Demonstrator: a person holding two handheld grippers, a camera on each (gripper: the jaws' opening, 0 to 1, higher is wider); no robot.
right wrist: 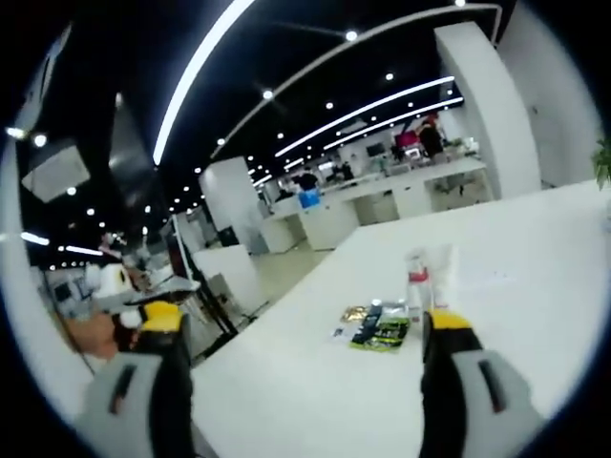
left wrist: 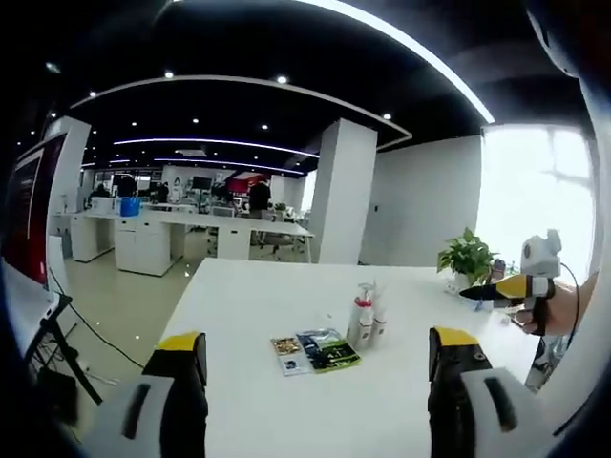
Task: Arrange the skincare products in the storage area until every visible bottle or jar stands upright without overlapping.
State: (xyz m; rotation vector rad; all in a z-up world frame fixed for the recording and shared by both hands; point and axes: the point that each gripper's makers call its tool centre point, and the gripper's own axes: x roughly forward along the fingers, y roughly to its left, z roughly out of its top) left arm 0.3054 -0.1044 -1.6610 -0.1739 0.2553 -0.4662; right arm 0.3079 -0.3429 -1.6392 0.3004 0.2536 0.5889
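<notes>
Two small clear bottles stand upright close together mid-table: a spray bottle with a red band (left wrist: 362, 318) (right wrist: 416, 283) and a shorter bottle (left wrist: 379, 324) (right wrist: 440, 267) beside it. Next to them lie flat packets, a dark green one (left wrist: 327, 350) (right wrist: 380, 333) and a small brownish one (left wrist: 286, 347) (right wrist: 352, 313). My left gripper (left wrist: 317, 340) is open and well short of them, with nothing between its jaws. My right gripper (right wrist: 304, 326) is open as well, also back from the bottles. In the left gripper view the right gripper (left wrist: 531, 279) shows at the right, held by a hand (left wrist: 565, 307).
The white table (left wrist: 248, 296) (right wrist: 535, 248) is long; its left edge drops to a floor with a black stand and cable (left wrist: 57, 334). A potted plant (left wrist: 466, 256) stands at the far right of the table. A white pillar (left wrist: 342, 191) and office desks lie beyond.
</notes>
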